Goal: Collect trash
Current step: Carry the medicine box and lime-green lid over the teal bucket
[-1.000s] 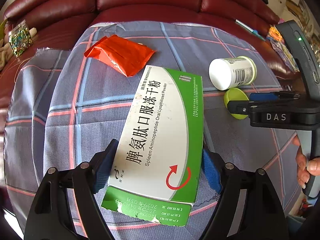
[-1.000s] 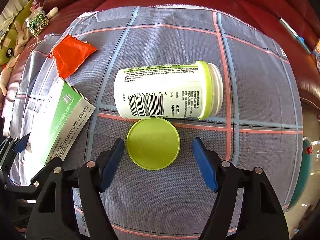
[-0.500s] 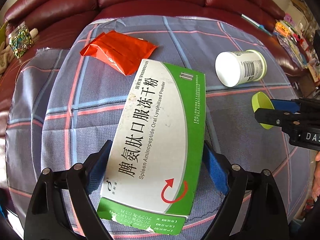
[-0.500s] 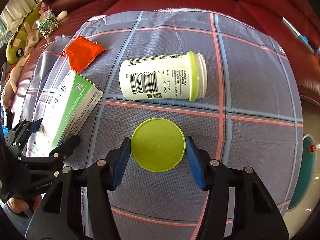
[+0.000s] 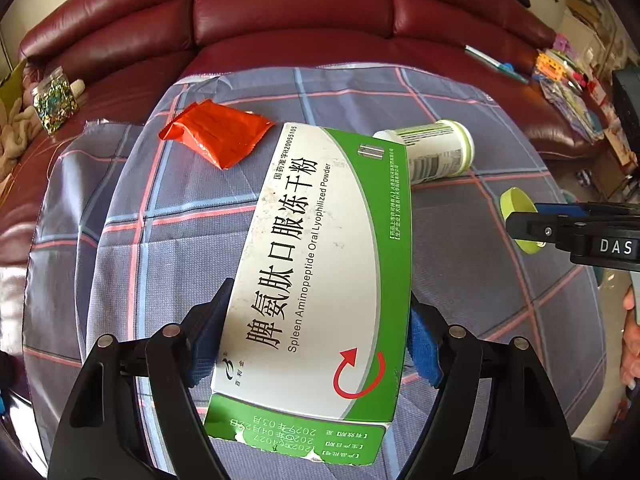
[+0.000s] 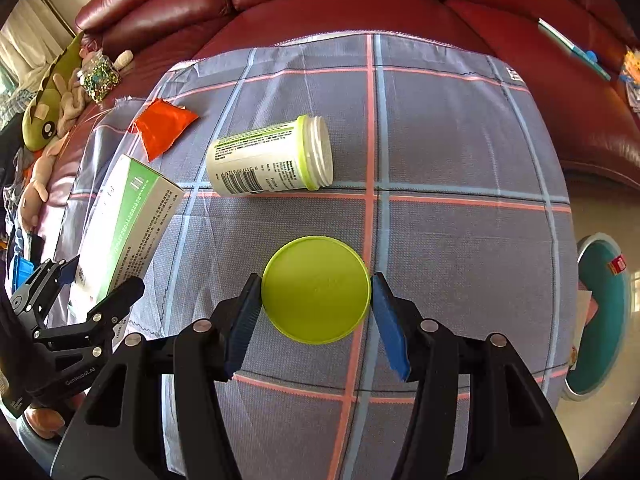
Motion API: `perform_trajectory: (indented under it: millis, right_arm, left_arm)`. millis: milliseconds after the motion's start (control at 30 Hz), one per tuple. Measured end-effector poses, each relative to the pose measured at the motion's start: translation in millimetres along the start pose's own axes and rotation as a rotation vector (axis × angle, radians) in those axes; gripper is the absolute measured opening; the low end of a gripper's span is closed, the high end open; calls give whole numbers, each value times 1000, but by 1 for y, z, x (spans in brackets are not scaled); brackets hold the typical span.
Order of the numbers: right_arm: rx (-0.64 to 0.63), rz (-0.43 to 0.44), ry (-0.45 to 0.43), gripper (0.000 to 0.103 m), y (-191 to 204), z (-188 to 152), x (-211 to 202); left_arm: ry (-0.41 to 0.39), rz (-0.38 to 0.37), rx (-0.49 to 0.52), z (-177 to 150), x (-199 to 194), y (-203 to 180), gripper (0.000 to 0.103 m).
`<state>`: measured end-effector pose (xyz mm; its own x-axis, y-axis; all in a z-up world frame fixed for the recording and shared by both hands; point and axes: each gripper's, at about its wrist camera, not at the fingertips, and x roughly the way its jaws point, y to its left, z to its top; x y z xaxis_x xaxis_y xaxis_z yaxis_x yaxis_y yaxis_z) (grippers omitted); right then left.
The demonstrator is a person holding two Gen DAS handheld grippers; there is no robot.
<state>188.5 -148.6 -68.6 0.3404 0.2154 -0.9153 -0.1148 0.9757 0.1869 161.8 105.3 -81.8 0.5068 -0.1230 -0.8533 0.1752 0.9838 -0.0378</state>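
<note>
A white and green medicine box (image 5: 320, 264) hangs tilted above the checked cloth (image 5: 460, 280). My left gripper (image 5: 316, 332) grips its long sides, blue pads pressing while the jaws close on it. The right wrist view shows the box (image 6: 128, 232) in that left gripper (image 6: 102, 278) at the left. My right gripper (image 6: 316, 300) is shut on a round lime-green lid (image 6: 316, 292), held just above the cloth. At the right of the left wrist view are the lid (image 5: 516, 204) and right gripper (image 5: 532, 220). A white open bottle (image 6: 272, 160) lies on its side. Beyond lies an orange wrapper (image 6: 164, 124).
The cloth (image 6: 460, 140) covers a dark red leather sofa (image 5: 288, 12). A jar of glitter (image 5: 54, 100) and plush toys (image 6: 44, 120) sit at the far left. A teal round bin (image 6: 600, 320) stands on the floor at the right. A hand (image 5: 632, 340) shows at the right edge.
My right gripper shut on the green lid and lifted it off the cloth. My left gripper closed on the box and raised it, so the box now tilts up over the bottle.
</note>
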Motion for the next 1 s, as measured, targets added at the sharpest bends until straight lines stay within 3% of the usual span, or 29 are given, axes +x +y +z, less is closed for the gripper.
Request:
perform_trajectory:
  millis: [500, 1000]
  right_arm:
    - [121, -40, -82, 53, -108, -46, -63]
    - [391, -107, -221, 53, -269, -110, -146]
  left_arm:
    - [-33, -78, 133, 2, -31, -102, 77]
    - [-30, -246, 379, 22, -32, -270, 77]
